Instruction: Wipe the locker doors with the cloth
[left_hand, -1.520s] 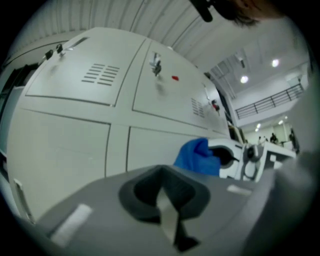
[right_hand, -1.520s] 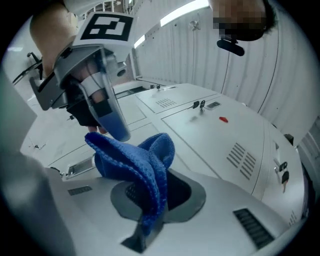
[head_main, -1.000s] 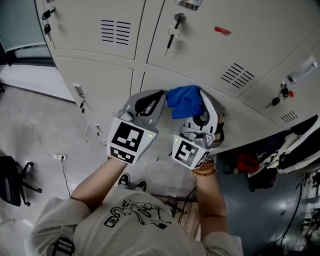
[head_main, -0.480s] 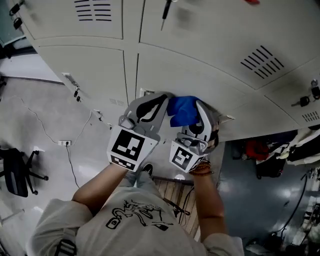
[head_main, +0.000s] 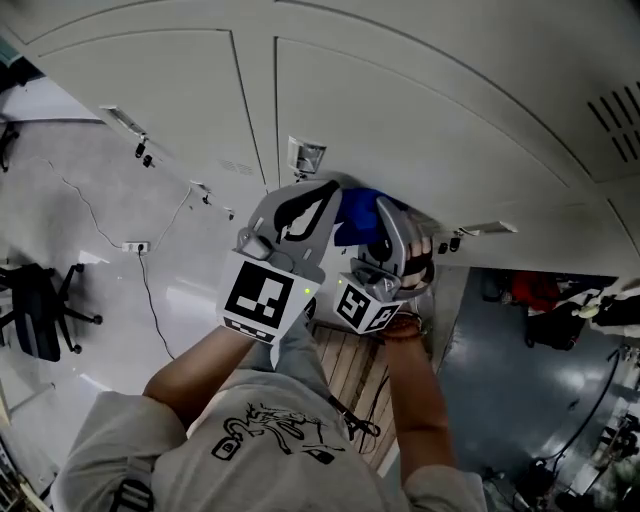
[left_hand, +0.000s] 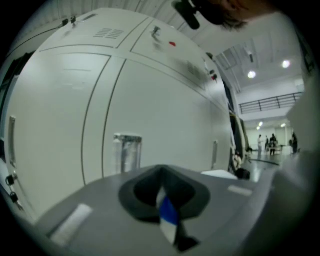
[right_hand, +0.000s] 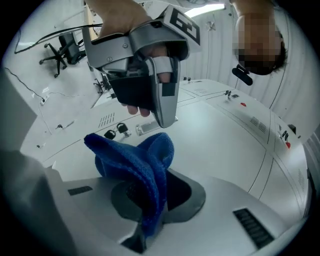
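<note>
The blue cloth (head_main: 357, 214) is bunched against a pale grey lower locker door (head_main: 400, 120). My right gripper (head_main: 384, 206) is shut on it; in the right gripper view the blue cloth (right_hand: 136, 165) folds up out of the closed jaws of the right gripper (right_hand: 150, 212). Just left of the cloth is my left gripper (head_main: 322, 188), shut and holding nothing, its tip close to the door. In the left gripper view the left gripper (left_hand: 162, 192) points at the door below a clear label holder (left_hand: 126, 151). The left gripper (right_hand: 162, 107) hangs above the cloth in the right gripper view.
A label holder (head_main: 306, 157) sits on the door just above the grippers. Keys hang from locks (head_main: 141, 150) at the left. On the floor lie a cable with a power strip (head_main: 133, 246), a black chair (head_main: 38, 310) and a wooden pallet (head_main: 350, 365). Bags (head_main: 555, 325) lie at right.
Both grippers and the cloth have moved down the lockers, from the vented doors with keys to a lower door. The right gripper still holds the cloth.
</note>
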